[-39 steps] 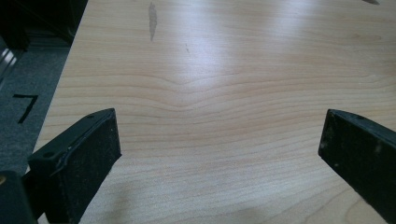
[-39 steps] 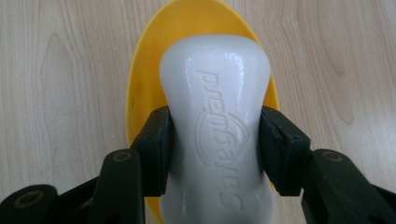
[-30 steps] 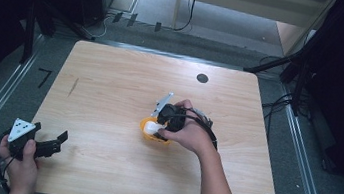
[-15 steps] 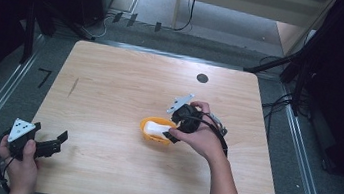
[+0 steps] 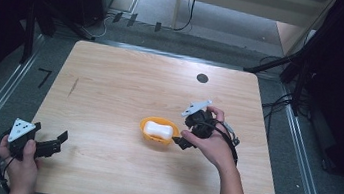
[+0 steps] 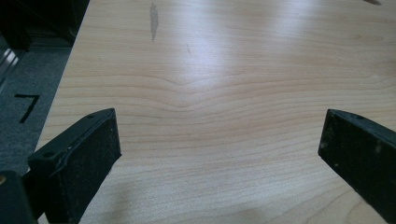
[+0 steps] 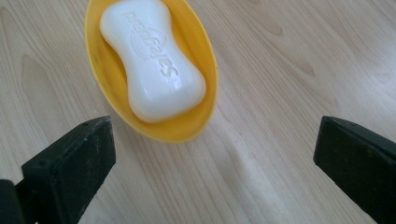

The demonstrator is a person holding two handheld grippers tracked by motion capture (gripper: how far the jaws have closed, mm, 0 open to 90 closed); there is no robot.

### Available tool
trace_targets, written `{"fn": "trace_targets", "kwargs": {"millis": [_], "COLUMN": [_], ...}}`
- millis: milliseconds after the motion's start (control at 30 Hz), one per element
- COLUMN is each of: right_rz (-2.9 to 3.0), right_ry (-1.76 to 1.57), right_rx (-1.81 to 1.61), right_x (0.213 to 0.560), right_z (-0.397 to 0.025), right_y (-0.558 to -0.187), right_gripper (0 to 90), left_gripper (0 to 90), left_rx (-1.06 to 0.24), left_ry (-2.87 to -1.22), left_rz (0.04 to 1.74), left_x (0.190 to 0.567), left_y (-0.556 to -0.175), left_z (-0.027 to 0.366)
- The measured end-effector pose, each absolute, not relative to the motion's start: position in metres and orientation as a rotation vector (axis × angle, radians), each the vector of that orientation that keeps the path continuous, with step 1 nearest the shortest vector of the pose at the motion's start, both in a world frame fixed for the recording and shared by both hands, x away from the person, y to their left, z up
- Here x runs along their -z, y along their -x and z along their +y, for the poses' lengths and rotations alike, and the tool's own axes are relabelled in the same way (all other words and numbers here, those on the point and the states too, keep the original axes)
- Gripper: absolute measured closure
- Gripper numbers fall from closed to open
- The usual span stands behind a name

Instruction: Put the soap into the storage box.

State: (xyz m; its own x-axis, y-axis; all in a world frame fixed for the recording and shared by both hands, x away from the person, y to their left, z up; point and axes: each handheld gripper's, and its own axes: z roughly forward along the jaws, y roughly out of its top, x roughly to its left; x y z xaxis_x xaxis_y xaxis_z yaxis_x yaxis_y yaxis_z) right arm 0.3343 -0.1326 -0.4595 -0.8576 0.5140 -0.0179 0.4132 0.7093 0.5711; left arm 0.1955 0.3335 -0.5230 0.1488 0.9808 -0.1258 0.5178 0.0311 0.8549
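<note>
A white bar of soap [image 5: 158, 129] [image 7: 152, 58] lies in a small yellow oval dish [image 5: 144, 125] [image 7: 208, 84] near the middle of the wooden table [image 5: 121, 85]. My right gripper [image 5: 183, 132] [image 7: 215, 140] is just right of the dish, pointing at it, open, its jaws wide apart and holding nothing. The dish's near rim sits a little beyond the jaw tips. At the table's front left corner my left gripper [image 5: 57, 142] [image 6: 219, 135] is held low over bare wood, open and holding nothing.
A small black round mark [image 5: 202, 78] is on the table's far side, and a dark streak [image 5: 71, 86] [image 6: 153, 16] on its left part. Metal rails [image 5: 303, 159] run along both sides. Cables [image 5: 280, 103] lie on the floor at the right.
My right gripper has drawn back to the right, from over the dish to beside it, and the soap now shows fully in the dish. The left gripper has not moved.
</note>
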Motion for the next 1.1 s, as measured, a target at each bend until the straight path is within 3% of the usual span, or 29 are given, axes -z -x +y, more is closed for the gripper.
{"fn": "trace_targets", "kwargs": {"millis": [1100], "right_rz": [2.603], "right_ry": [-0.941], "right_rx": [-0.862], "right_x": [0.483], "right_z": [-0.202], "right_y": [-0.303], "right_gripper": [0.0], "left_gripper": [0.0], "left_rx": [-0.704], "left_ry": [-1.599], "left_rz": [1.479], "left_x": [0.523], "left_y": [-0.195], "left_z": [0.334]}}
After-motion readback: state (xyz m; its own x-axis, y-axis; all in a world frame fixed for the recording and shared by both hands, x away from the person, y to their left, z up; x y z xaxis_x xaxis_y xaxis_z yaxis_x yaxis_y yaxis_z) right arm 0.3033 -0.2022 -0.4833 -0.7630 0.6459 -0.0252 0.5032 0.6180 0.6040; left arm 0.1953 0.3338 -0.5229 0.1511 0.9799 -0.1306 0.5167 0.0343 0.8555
